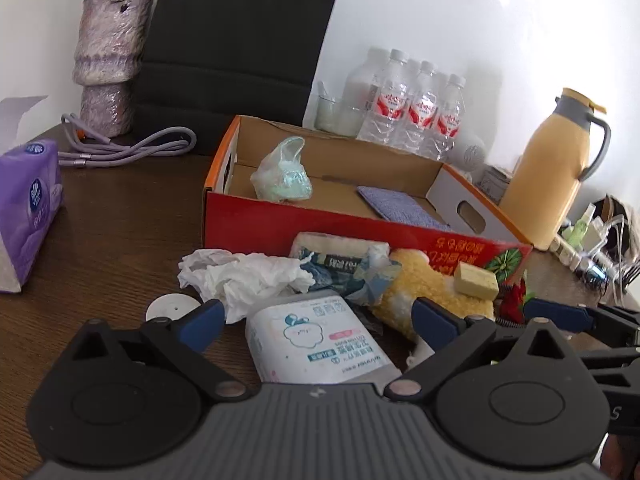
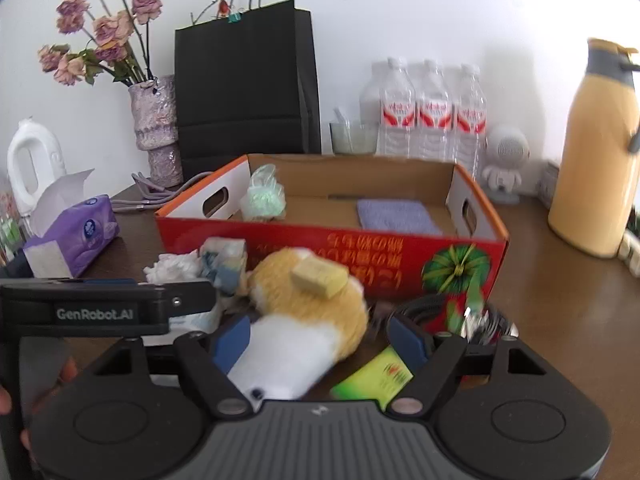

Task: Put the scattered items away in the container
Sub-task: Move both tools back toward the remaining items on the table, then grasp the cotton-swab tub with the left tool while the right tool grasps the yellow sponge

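A: We see the box [image 2: 332,240] at mid-table, red front toward us, open on top. Inside it lie a bagged green thing [image 2: 264,196] at the left end and a purple cloth [image 2: 396,216] toward the right.

B: And in front of the box we have the clutter: a crumpled tissue [image 1: 244,276], a wipes pack [image 1: 316,340], a torn wrapper [image 1: 340,264], a yellow-and-white plush [image 2: 312,320] with a tan block [image 2: 320,276] lying on it, and a green packet [image 2: 376,380].

A: Our left gripper [image 1: 320,320] stands wide, its blue pads either side of the wipes pack, touching nothing we can make out. A white disc [image 1: 172,306] sits just left of its left pad.

B: Our right gripper [image 2: 320,340] is wide too, around the plush's white end; whether the pads touch it we cannot tell, the view is blurred.

A: Behind the box we see water bottles [image 2: 432,116], a glass [image 2: 352,138], a black bag [image 2: 244,80] and a vase [image 2: 156,128] of dried roses. A purple cable [image 1: 132,148] lies left of the box, by the vase.

B: Further left of the box is a purple tissue pack [image 2: 76,236]; right of it, a yellow jug [image 2: 596,152] and a small white figure [image 2: 506,160].

A: The table [image 1: 120,220] is dark brown wood, the wall [image 2: 400,8] behind plain white.
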Demonstrator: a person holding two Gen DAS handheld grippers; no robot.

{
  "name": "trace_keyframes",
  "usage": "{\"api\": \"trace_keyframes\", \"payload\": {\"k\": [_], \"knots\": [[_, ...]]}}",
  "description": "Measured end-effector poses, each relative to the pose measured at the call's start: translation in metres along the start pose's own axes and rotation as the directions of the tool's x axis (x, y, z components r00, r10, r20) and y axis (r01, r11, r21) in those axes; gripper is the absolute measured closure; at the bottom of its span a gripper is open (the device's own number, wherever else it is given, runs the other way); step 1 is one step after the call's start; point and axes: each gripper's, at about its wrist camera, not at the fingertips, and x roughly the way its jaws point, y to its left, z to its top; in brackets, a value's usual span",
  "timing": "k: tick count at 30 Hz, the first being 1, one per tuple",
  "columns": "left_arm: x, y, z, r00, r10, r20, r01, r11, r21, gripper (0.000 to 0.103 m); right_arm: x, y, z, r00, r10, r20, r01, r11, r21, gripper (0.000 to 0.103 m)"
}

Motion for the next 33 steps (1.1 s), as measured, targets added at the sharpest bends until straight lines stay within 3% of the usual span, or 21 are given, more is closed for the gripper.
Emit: {"api": "trace_keyframes", "payload": {"k": [3,8,12,14,18,22,26,30,33], "knots": [[-0.003,0.002,0.0,1.0,0.017,-0.006,-0.017,0.999,0.041,0.008,-0.001,-0.005,0.008,0.999,-0.008,0.044,0.009,1.0,-0.029,0.031],[-0.003,-0.002,-0.002,1.0,0.004,-0.011,-0.003,0.999,0.052,0.008,0.007,-0.014,0.022,0.999,0.0,0.043,-0.002,1.0,0.029,0.036],[0.01,-0.014,-0.007,0.998,0.041,-0.056,-0.037,0.997,0.074,0.013,0.028,-0.006,0.022,0.999,0.05,0.008,-0.05,0.997,0.057,0.068],[0.013,-0.014,-0.008,0.997,0.051,-0.058,-0.047,0.996,0.072,0.026,0.03,-0.002,0.019,0.999,0.039,0.016,-0.04,0.998,0.05,0.068],[0.004,-0.009,-0.009,0.998,0.044,-0.043,-0.041,0.997,0.063,0.034,0.026,-0.005,0.019,0.999,0.049,0.022,-0.05,0.997,0.059,0.069],[-0.021,-0.009,-0.012,0.999,0.037,-0.003,-0.037,0.998,0.051,0.037,0.005,-0.006,0.02,0.998,0.043,0.048,-0.046,0.996,0.072,0.069],[-0.067,-0.017,-0.028,1.0,0.007,0.018,-0.008,0.998,0.063,0.037,-0.04,0.005,0.009,0.993,0.072,0.097,-0.073,0.997,0.01,0.069],[-0.103,-0.028,-0.063,1.0,-0.01,-0.024,0.012,0.995,0.102,0.037,-0.072,0.008,-0.034,0.993,0.119,0.013,-0.119,0.992,-0.033,0.069],[-0.115,-0.032,-0.083,0.998,-0.015,-0.057,0.023,0.99,0.141,0.038,-0.087,0.005,-0.069,0.992,0.112,-0.063,-0.114,0.993,-0.025,0.069]]}}
